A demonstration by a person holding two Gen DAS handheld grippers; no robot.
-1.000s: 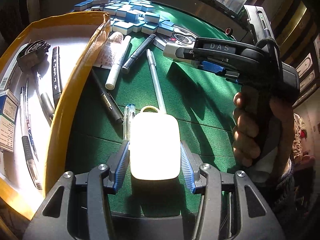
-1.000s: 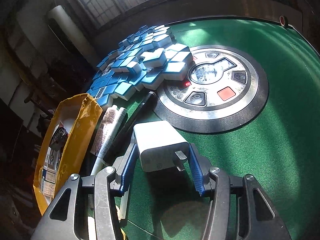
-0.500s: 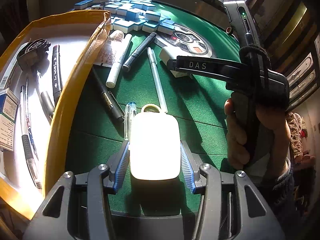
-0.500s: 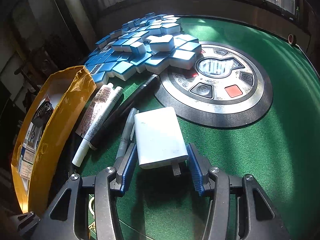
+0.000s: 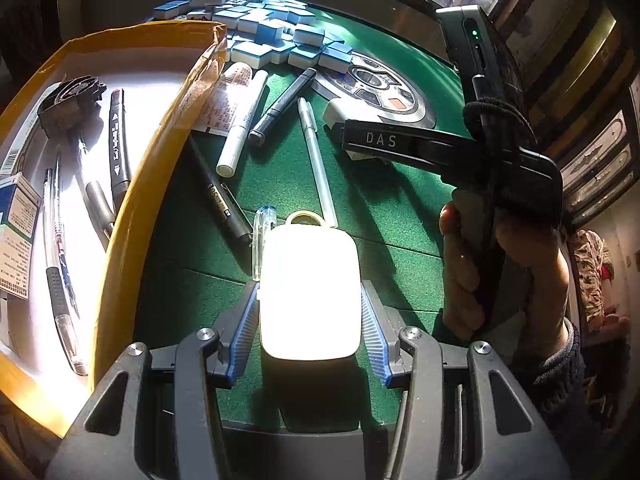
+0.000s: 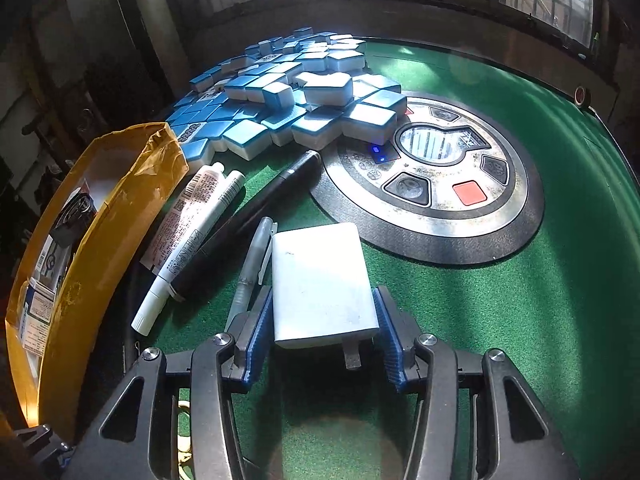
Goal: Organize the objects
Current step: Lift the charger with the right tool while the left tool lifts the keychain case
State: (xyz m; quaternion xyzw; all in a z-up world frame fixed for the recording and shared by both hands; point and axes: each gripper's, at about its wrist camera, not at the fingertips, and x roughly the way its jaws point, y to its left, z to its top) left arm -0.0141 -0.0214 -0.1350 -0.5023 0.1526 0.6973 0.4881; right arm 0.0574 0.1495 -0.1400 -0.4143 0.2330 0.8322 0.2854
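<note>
Left gripper point(image 5: 308, 312): angled steeply down over the green counter point(image 5: 400, 216), its blue pads point(image 5: 244, 320) closed on the sides of a white rounded case point(image 5: 308, 292).
White rounded case: overexposed in sunlight, a small loop at its far end; whether its underside touches the felt cannot be told.
Right gripper point(image 6: 322, 320): angled down and forward, pads point(image 6: 260, 320) pressing both sides of a white charger point(image 6: 320, 280).
White charger: flat, a metal prong point(image 6: 352, 356) sticking out toward the camera; it sits low over the felt just beside the round control panel point(image 6: 440, 184).
Right hand point(image 5: 500, 264): seen from the left wrist, fist wrapped around the gripper's black handle, dark sleeve at the wrist, a fabric strap around the handle.
Yellow box point(image 5: 132, 208): left of both grippers, open, holding pens, a black marker and a black clip.
Loose pens: a clear pen point(image 6: 250, 272) lies touching the charger's left side; a black marker point(image 6: 248, 220) and a white marker point(image 6: 188, 248) lie between it and the box.
Mahjong tiles point(image 6: 288, 100): a blue-and-white heap at the far side, reaching the panel's edge.
</note>
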